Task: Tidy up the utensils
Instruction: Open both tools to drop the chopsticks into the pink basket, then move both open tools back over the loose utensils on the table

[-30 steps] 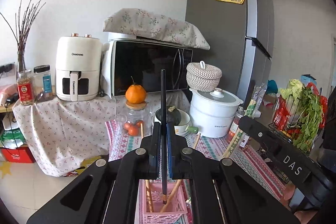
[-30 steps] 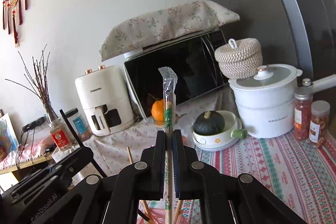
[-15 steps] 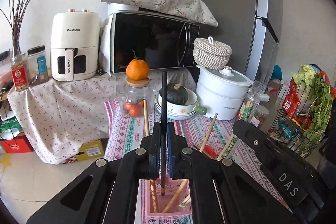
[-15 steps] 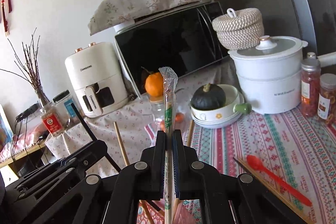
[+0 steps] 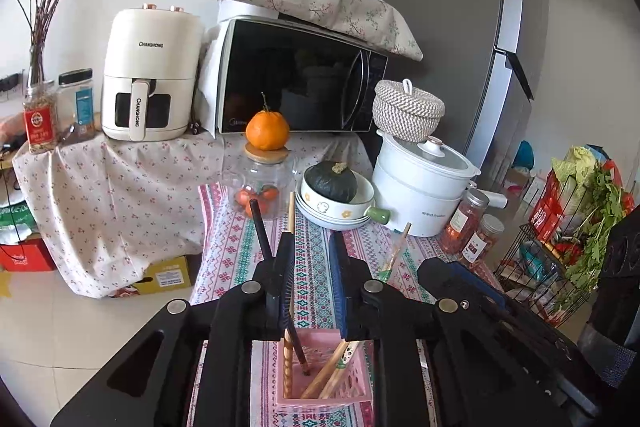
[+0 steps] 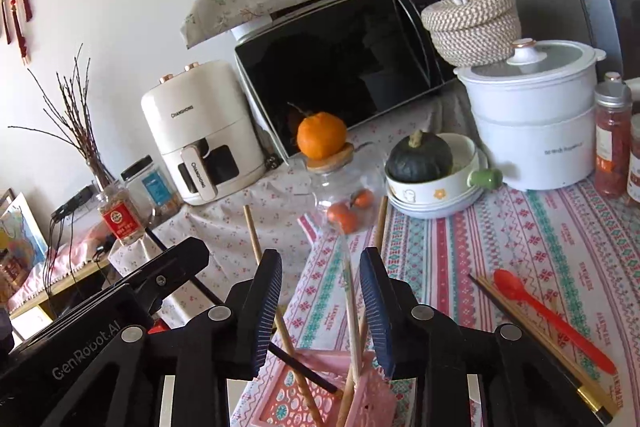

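Note:
A pink lattice holder stands on the patterned tablecloth right below both grippers; it also shows in the right wrist view. It holds wooden chopsticks, a black chopstick and a plastic-wrapped pair. My left gripper is open above the holder, the black chopstick leaning at its left finger. My right gripper is open, the wrapped chopsticks standing free between its fingers. A red spoon and more chopsticks lie on the cloth to the right.
Behind the holder stand a glass jar topped with an orange, a bowl with a green squash, a white pot and spice jars. An air fryer and microwave sit farther back. A vegetable basket stands right.
Both grippers have lowered to the holder and opened. The black chopstick and the wrapped chopsticks they held now stand in the pink holder.

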Demonstrator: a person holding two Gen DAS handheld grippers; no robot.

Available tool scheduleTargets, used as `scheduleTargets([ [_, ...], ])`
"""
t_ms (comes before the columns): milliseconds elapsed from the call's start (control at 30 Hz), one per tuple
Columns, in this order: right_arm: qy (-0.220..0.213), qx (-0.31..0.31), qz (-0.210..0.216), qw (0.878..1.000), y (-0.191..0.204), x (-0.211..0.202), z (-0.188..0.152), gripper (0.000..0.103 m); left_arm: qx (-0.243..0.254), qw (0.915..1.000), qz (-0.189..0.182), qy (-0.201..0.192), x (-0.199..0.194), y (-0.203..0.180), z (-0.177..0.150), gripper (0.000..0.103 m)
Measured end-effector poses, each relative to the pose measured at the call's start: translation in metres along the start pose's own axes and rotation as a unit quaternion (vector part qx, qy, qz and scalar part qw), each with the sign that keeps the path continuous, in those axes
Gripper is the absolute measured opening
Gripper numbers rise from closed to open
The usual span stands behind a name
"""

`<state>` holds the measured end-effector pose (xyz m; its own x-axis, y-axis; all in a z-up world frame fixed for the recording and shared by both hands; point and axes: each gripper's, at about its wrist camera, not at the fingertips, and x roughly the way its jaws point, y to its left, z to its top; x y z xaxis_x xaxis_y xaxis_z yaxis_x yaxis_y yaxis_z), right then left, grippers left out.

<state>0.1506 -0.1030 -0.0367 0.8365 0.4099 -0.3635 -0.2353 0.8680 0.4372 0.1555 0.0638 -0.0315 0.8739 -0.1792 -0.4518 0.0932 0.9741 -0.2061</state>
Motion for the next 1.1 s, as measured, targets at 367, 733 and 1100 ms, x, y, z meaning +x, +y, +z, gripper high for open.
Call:
scheduleTargets([
  [367,0.014,0.013,-0.034,0.999,-0.037,-0.038,0.016,0.076,-0.012,0.9984,0.013,0.054,-0.021,0.010,-0.009,0.084],
  [733,0.044,0.059,-0.103,0.992,-0.109,-0.081,0.018,0.085,-0.022,0.9939,0.000,0.108,-0.031,0.004,-0.025,0.090],
  [1100,0.060,0.098,-0.132,0.984,-0.152,-0.104,0.016,0.086,0.024,0.9972,0.007,0.071,-0.045,-0.022,-0.020,0.090],
])
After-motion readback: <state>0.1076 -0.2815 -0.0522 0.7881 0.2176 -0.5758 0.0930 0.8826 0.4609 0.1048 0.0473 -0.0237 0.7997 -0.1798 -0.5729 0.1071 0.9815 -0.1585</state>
